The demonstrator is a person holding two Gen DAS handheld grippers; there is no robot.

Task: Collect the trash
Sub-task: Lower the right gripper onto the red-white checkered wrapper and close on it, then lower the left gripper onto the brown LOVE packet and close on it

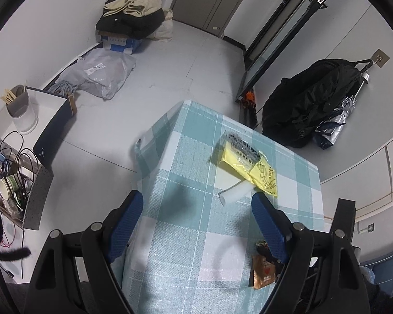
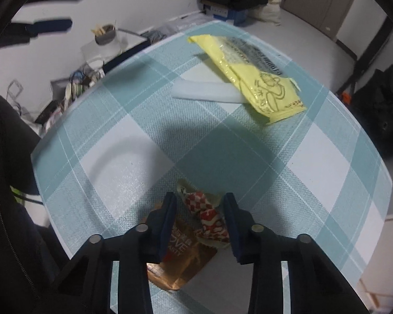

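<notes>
A table under a teal checked cloth (image 1: 175, 248) (image 2: 262, 162) holds the trash. At its far side a yellow plastic bag (image 1: 249, 162) (image 2: 251, 78) lies partly over a white foam strip (image 1: 233, 193) (image 2: 207, 93). At the near edge a crumpled red-and-white wrapper (image 2: 209, 214) rests on a brown snack wrapper (image 1: 263, 272) (image 2: 180, 261). My right gripper (image 2: 199, 198) points down with its jaws on either side of the red-and-white wrapper, and a gap still shows at the left pad. My left gripper (image 1: 196, 198) hovers open above the cloth with nothing between its fingers.
On the floor to the left stand an open box of cables with a paper cup (image 1: 15, 183) and a white box bearing a cup of sticks (image 1: 21, 110). A grey bag (image 1: 99, 76), piled clothes (image 1: 131, 15) and a black backpack (image 1: 306, 104) lie beyond. A dark sleeve (image 2: 7, 183) is at left.
</notes>
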